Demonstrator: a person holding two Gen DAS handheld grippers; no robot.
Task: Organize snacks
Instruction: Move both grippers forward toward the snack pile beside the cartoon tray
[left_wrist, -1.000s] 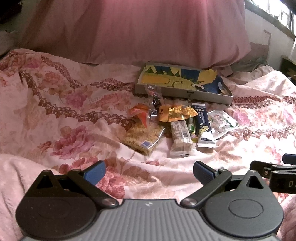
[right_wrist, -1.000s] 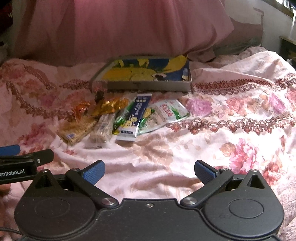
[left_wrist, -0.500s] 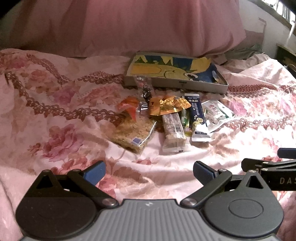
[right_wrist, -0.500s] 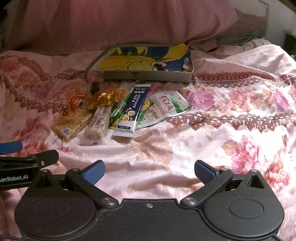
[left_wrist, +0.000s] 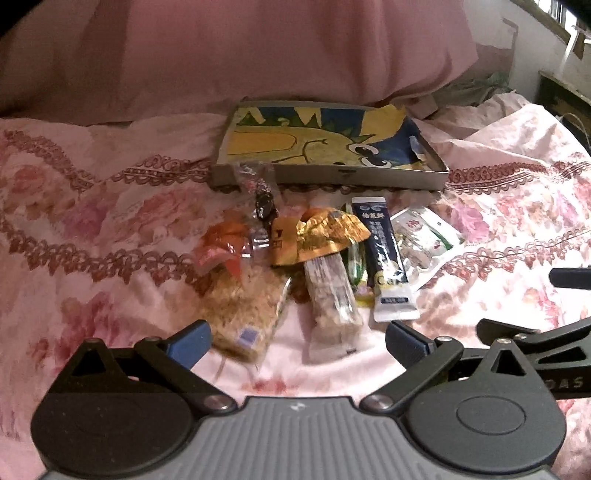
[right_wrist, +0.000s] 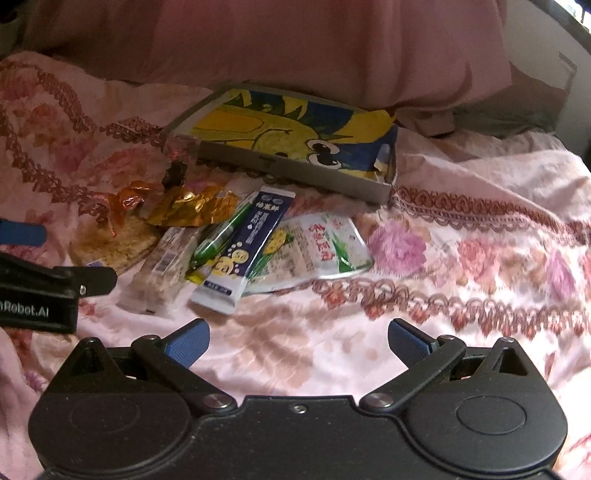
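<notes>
Several snack packets lie in a pile on a floral bedspread: a rice cracker pack (left_wrist: 247, 317), a clear nut bar (left_wrist: 330, 299), a gold foil wrapper (left_wrist: 317, 240), a dark blue sachet (left_wrist: 386, 258) and a white-green pouch (left_wrist: 421, 236). Behind them sits a shallow grey box (left_wrist: 332, 177) with a yellow and blue cartoon lining. My left gripper (left_wrist: 297, 341) is open and empty, just short of the cracker pack and the bar. My right gripper (right_wrist: 297, 341) is open and empty, in front of the blue sachet (right_wrist: 251, 251) and the pouch (right_wrist: 321, 251).
A large pink pillow (left_wrist: 240, 55) rises behind the box. The floral bedspread (right_wrist: 480, 258) is rumpled and spreads to the right. The left gripper's body (right_wrist: 40, 288) shows at the left edge of the right wrist view.
Both grippers have moved forward toward the snack pile, which now looks larger and closer. Both stay open. The snacks and box have not moved.
</notes>
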